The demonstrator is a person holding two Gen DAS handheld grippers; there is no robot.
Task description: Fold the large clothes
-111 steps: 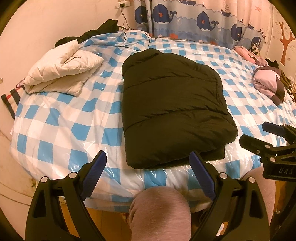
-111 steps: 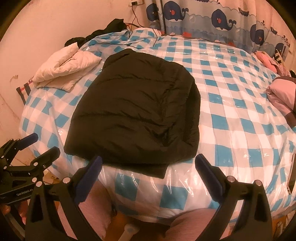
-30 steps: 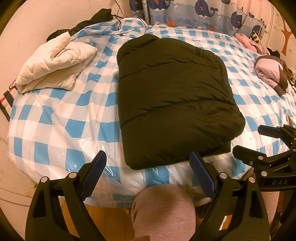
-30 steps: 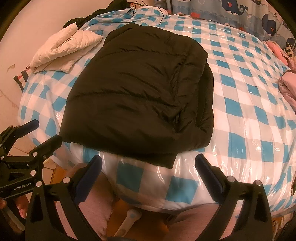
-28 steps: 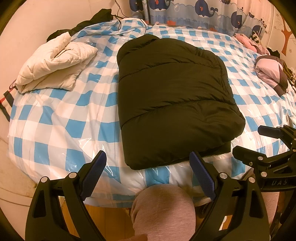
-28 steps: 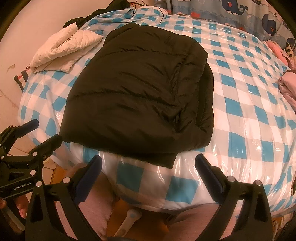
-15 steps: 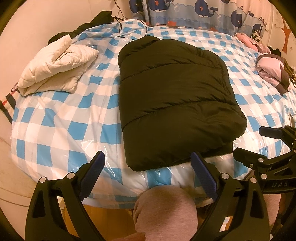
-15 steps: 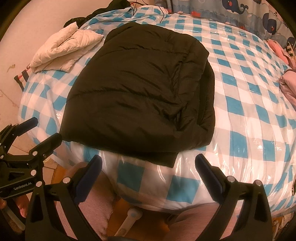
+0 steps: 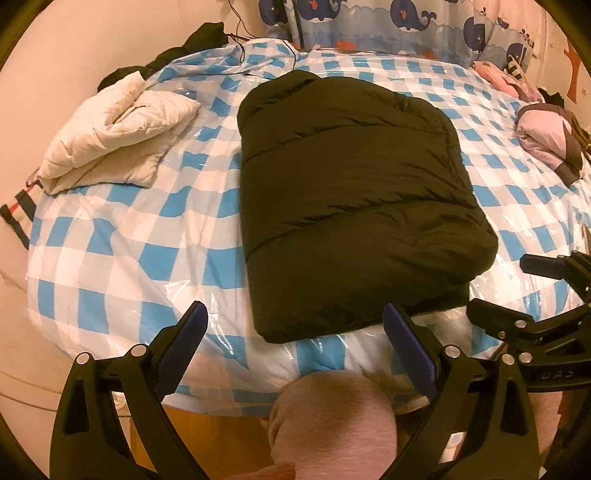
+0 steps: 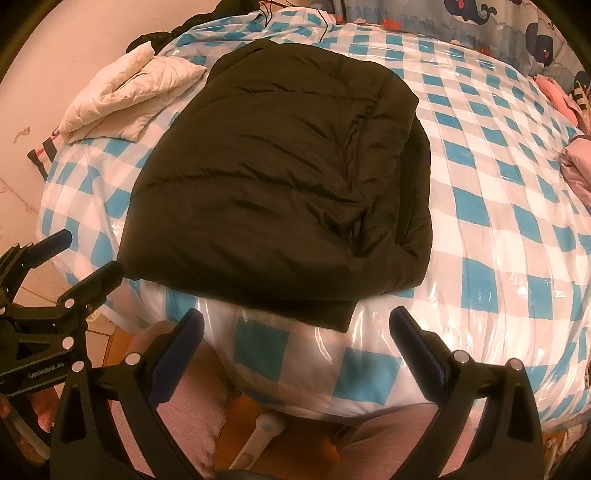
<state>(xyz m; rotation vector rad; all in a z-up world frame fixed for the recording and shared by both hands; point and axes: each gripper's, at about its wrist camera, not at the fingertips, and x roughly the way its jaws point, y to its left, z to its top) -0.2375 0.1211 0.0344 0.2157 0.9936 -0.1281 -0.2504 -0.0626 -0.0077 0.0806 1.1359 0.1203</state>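
both sets of jaws are spread wide with nothing in them. the left gripper (image 9: pixel 295 339) and right gripper (image 10: pixel 295 336) hang side by side just off the near edge of the bed (image 9: pixel 110 266), fingers aimed at the coat. my guess is they're parked there to line up on the near hem for the next grab.

the coat (image 9: pixel 351 206) is a dark puffy thing lying in the middle of the bed, running from the near edge away toward the curtain (image 9: pixel 388 22). it looks already folded in on itself lengthwise into a chunky rectangle, so i'd say the sides are done and what's left is folding it end to end. makes sense that it lies this way, short edge right at the person's knees (image 9: pixel 332 417), easy reach for both grippers.

further out: a cream jacket (image 9: pixel 110 133) sits folded up on the far left of the bed, well apart from the coat, probably the done pile. pinkish clothes (image 9: pixel 546 136) are bunched at the right side, maybe still waiting.

views differ a bit. the right cam shows the coat's right side (image 10: pixel 413 177) properly, with a layer stacked over a lower one and a bottom flap poking out past the top layer near the edge. the left cam shows the clean left edge and more of the pink pile and the curtain's whales. each cam also catches the other gripper at its margin.
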